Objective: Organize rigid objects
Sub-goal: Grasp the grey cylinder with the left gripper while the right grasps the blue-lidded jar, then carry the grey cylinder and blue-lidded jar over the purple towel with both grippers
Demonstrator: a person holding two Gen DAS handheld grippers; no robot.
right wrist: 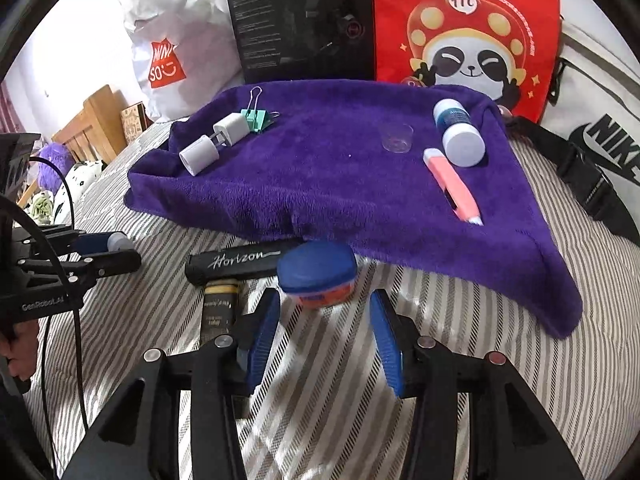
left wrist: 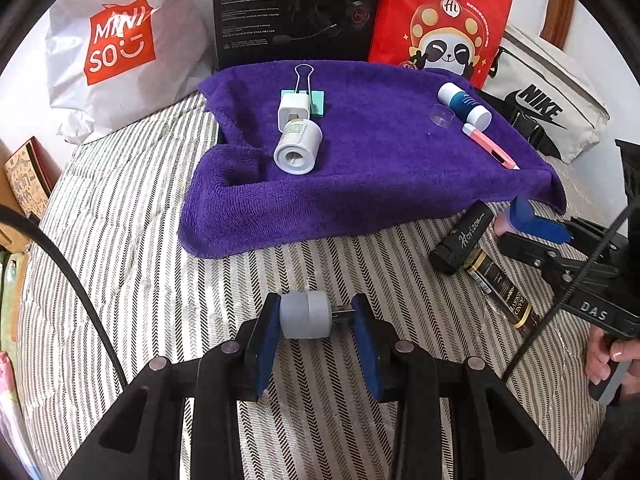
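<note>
Left gripper [left wrist: 316, 316] clamps a grey cap [left wrist: 305, 315] short of the towel [left wrist: 360, 184]. Right gripper [right wrist: 324, 332] stands released; jar [right wrist: 318, 274] at the towel's edge.

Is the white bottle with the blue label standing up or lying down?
Lying down. The white bottle rests on its side on the purple towel, its cap end facing the camera.

- The middle of the purple towel [left wrist: 372, 168] lies free between the white bottle [left wrist: 298, 148] and the pink pen [left wrist: 490, 146].
- The black tube [right wrist: 240, 262] blocks the towel's front edge.
</note>
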